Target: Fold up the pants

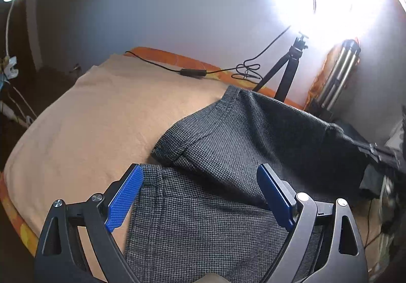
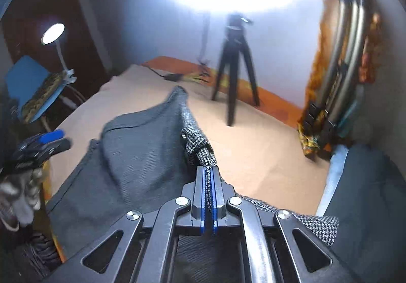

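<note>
My right gripper (image 2: pixel 209 176) is clamped tight on a bunched edge of the grey houndstooth pants (image 1: pixel 218 146), lifting the cloth just ahead of its fingers above the tan bedsheet (image 1: pixel 96 110). My left gripper (image 1: pixel 200 194) hangs wide apart and holds nothing, with a pant panel directly beneath it. One layer already lies doubled over another, so I judge the fold as midway, not yet flattened.

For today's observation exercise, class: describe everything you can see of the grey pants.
The pants are grey, finely checked woven fabric with visible seams. They lie crumpled and partly folded over on the tan bedcover. The right claw is shut on a bunched edge, lifting it. The left claw hovers open over the near part, its blue pads on either side of the cloth.
</note>
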